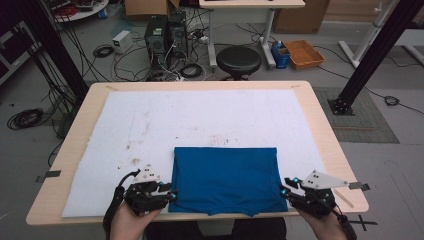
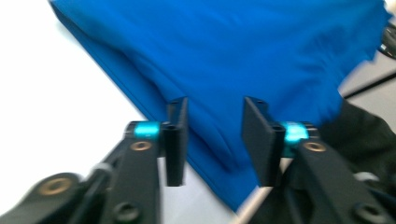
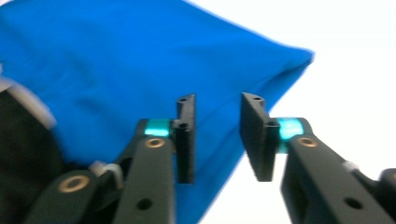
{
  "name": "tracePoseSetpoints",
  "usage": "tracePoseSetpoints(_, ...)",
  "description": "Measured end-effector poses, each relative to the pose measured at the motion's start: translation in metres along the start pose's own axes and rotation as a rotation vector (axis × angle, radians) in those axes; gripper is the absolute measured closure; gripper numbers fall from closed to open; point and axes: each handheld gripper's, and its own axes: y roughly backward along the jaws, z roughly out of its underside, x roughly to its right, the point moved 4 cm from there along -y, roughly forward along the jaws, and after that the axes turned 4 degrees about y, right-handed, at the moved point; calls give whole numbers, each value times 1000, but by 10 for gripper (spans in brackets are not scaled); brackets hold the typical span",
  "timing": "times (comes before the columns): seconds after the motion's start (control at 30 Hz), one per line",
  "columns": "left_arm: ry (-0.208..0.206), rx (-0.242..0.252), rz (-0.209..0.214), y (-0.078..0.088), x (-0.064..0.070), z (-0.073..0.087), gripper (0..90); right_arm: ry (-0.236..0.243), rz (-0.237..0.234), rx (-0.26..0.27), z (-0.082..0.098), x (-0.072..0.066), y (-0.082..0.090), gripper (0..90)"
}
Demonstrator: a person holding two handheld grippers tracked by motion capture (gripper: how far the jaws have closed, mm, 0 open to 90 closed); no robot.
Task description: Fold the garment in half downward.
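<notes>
Two grippers wait at the near edge of the table [image 1: 320, 115], one at each bottom corner of a folded blue cloth [image 1: 226, 180]. The cloth lies flat on a white mat [image 1: 150, 120] that covers most of the table, and its near edge hangs a little over the front of the table. It looks neat and square, so I think it is being folded, and each gripper stands by a corner so both corners can be lifted together.

The left gripper [image 1: 171, 192] is at the cloth's near left corner. In the left gripper view, the left gripper [image 2: 212, 140] has its jaws spread apart. The blue cloth [image 2: 243, 56] runs between them and on past them, but the pads do not press on it.

The right gripper [image 1: 283, 189] is at the near right corner. In the right gripper view, the right gripper [image 3: 217, 137] is spread too, and the edge of the cloth [image 3: 116, 70] sits in the gap without being pinched.

Both grippers are pointed in toward the cloth from the sides. Neither one is holding anything.
</notes>
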Motion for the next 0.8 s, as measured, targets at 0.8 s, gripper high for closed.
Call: tracePoseSetpoints(0.8,89,22,-247,-90,-85,-59,561,-277,64,-122,-31,92,-119,688)
